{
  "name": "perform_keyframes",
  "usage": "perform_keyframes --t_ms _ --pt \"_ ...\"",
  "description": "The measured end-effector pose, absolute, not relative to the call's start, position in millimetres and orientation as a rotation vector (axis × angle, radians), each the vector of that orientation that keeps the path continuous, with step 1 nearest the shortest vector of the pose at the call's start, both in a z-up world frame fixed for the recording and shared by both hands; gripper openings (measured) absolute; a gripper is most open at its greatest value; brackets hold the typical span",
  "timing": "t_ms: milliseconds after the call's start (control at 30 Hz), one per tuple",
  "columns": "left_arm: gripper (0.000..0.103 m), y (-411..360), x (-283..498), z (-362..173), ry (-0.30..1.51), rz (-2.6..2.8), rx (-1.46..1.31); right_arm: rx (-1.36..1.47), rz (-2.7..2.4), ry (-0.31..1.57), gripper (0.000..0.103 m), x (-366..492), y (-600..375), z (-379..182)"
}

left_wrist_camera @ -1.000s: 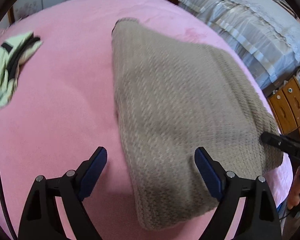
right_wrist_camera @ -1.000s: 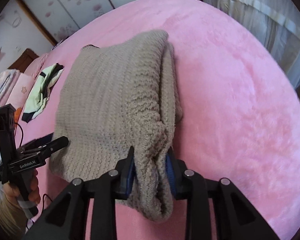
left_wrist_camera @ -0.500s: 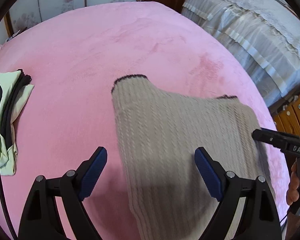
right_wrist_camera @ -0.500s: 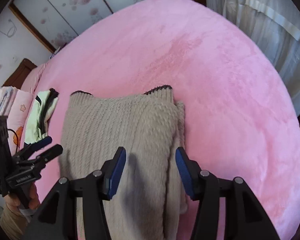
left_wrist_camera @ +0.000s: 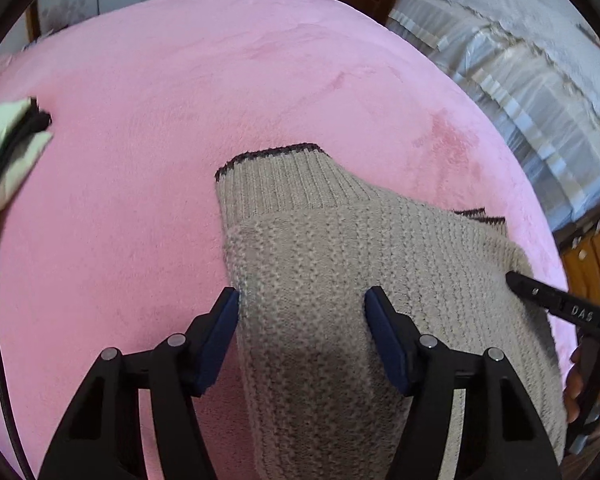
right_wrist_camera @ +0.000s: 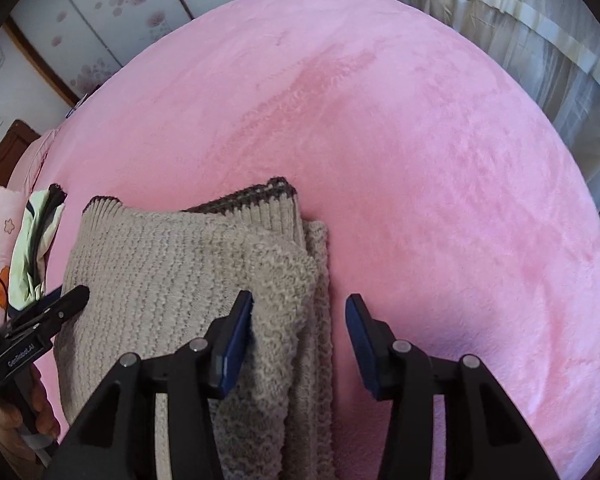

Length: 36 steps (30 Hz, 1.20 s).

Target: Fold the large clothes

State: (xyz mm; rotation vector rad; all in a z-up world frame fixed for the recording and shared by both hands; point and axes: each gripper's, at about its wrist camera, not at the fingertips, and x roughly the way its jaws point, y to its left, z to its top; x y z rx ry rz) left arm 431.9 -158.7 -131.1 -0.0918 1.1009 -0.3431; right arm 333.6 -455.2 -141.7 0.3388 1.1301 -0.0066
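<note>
Both tools' jaws are closing around the folded beige sweater (left_wrist_camera: 340,280) on the pink blanket (right_wrist_camera: 420,140)

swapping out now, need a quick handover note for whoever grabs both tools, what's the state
Left tool: jaws closing around the near left edge of the beige knit sweater; the knit fills the gap, no firm clamp yet.
Right tool: jaws closing, astride the sweater's right folded edge; only the left pad touches the knit.
Sweater lies on the pink blanket, folded into layers, dark-trimmed hems at the far end. A pale green garment sits off to the left.
Left: grip both near corners, probably fold once more.
</note>
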Motion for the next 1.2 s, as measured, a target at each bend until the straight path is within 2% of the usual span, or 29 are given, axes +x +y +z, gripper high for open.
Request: perform_keyframes --t_ms 233,333,367,433,533,700,833,1000,1067,1100,1133,1200 --pt "0.065 -143.6 420.8 -105.0 1.070 -0.376 -0.162 0.281 0.004 1.053 0.053 314.1 -443.8 -95.1" --pt "0.084 -132.7 408.7 -84.3 1.064 -0.400 -0.191 0.375 0.092 0.977 0.054 290.3 -446.9 -65.5" --pt "0.084 -129.2 403.4 -76.7 1.060 -0.411 -0.198 0.398 0.108 0.958 0.056 280.7 -447.8 -55.7" --pt "0.085 -122.7 390.5 -59.8 1.045 -0.407 -0.193 0.385 0.115 0.933 0.066 263.5 -446.1 -38.5" --pt "0.088 -114.8 369.5 -36.6 1.019 -0.411 -0.166 0.352 0.135 0.915 0.070 239.3 -438.0 -20.8" --pt "0.089 -109.0 334.6 -9.7 0.984 -0.422 -0.104 0.380 0.192 0.914 0.073 212.2 -428.6 -2.7" --pt "0.089 -105.6 310.5 0.5 0.984 -0.466 -0.095 0.354 0.217 0.906 0.088 196.7 -420.4 4.8" --pt "0.089 -109.8 289.0 6.2 0.978 -0.493 -0.104 0.287 0.247 0.882 0.090 177.0 -408.1 14.7" --pt "0.089 -111.5 283.8 6.0 0.985 -0.513 -0.120 0.266 0.263 0.874 0.095 169.8 -404.2 17.9" --pt "0.091 -111.8 280.1 6.0 0.990 -0.519 -0.129 0.257 0.265 0.867 0.098 166.9 -403.2 18.6" --pt "0.101 -112.5 277.6 5.1 0.995 -0.525 -0.137 0.244 0.263 0.861 0.100 163.8 -402.1 19.3" --pt "0.103 -114.4 274.7 0.4 1.026 -0.556 -0.163 0.214 0.257 0.858 0.101 160.1 -400.6 17.5"
